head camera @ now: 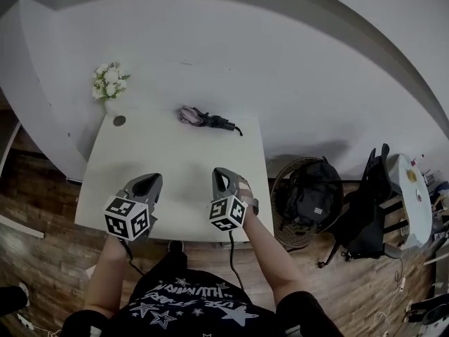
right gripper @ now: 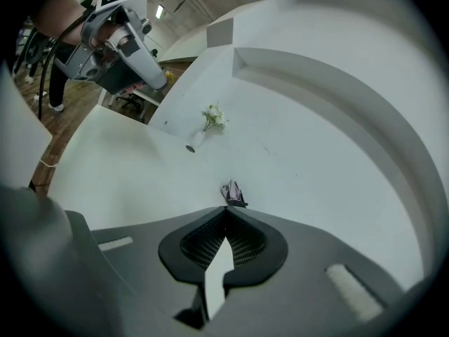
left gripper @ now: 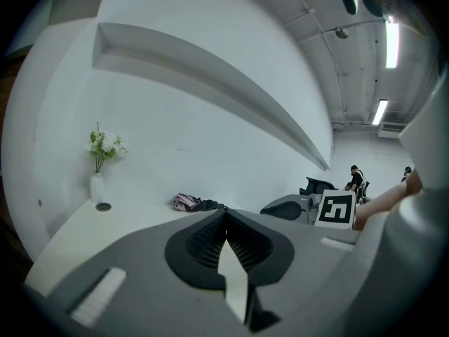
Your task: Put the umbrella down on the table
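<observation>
The left gripper [head camera: 147, 182] and right gripper [head camera: 223, 174] hovered over the table's [head camera: 175, 153] near half, each with its jaws pressed together on nothing. The folded umbrella [head camera: 208, 121] lay at the far edge, well apart from both.

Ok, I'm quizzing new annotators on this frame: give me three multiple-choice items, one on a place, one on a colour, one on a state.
1. The umbrella lies:
A) at the table's far edge, near the wall
B) on the floor
C) on the chair

2. The flowers are:
A) red
B) white
C) blue

3. The right gripper has jaws that are:
A) shut, empty
B) wide open
C) clamping the umbrella

Answers:
1A, the head view shows it there.
2B, the blooms are white.
3A, its own view shows the jaws closed on nothing.
</observation>
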